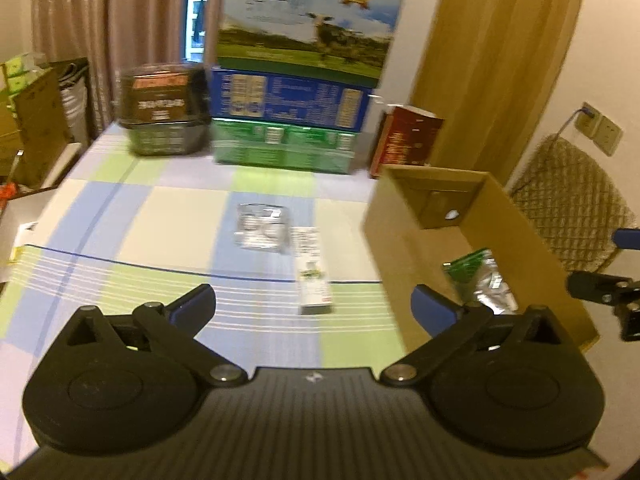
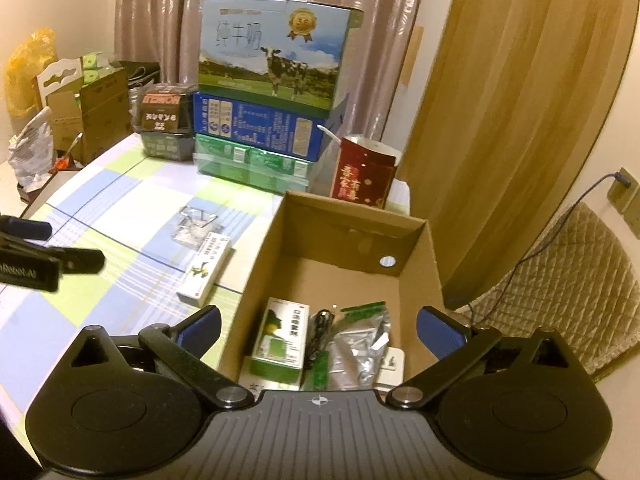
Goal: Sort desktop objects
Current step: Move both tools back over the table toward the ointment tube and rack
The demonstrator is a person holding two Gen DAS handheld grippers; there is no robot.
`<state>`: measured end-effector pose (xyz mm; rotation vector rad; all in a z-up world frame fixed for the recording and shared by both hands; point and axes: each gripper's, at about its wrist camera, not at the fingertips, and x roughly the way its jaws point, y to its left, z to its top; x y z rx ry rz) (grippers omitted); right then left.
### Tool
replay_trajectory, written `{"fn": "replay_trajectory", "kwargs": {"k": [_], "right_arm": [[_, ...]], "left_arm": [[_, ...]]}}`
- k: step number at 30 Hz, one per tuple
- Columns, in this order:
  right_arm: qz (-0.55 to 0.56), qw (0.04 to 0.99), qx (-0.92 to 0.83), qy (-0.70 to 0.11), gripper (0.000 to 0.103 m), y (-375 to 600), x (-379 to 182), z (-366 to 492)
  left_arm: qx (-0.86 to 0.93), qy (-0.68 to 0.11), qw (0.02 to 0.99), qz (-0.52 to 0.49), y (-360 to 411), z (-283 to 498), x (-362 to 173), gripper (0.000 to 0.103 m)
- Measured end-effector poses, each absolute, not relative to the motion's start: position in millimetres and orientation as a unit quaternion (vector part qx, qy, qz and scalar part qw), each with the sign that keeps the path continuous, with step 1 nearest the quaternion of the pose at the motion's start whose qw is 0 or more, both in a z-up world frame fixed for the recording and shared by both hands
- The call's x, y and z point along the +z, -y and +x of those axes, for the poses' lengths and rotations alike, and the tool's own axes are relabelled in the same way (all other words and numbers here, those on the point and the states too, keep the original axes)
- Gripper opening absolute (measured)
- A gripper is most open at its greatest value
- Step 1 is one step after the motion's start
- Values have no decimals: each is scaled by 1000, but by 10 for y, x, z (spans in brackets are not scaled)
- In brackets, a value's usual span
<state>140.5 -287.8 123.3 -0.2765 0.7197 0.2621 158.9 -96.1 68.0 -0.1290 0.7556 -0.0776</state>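
A long white carton (image 1: 313,276) (image 2: 206,268) and a clear plastic packet (image 1: 262,226) (image 2: 196,222) lie on the checked tablecloth (image 1: 160,208). An open cardboard box (image 1: 400,232) (image 2: 420,248) stands to their right; inside are a green-and-white carton (image 2: 280,338), a silver bag (image 2: 362,344) (image 1: 484,280) and a dark item (image 2: 322,322). My left gripper (image 1: 314,308) is open and empty, above the cloth just before the white carton. My right gripper (image 2: 318,326) is open and empty, over the box's near end.
Stacked milk cartons (image 2: 272,80) (image 1: 304,80), a black container (image 1: 164,116) and a red box (image 2: 364,172) line the table's far edge. A quilted chair (image 2: 560,280) stands right of the box. Clutter and cardboard (image 2: 88,112) sit at the far left.
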Motion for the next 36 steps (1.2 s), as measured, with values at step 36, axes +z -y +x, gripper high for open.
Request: {"fn": "replay_trajectory", "kwargs": {"k": [36], "right_arm": [[-107,902,198,-369,101,1331,195,1743]], "left_arm": [[21,-358,933,-19,-416,1964,-36,102]]}}
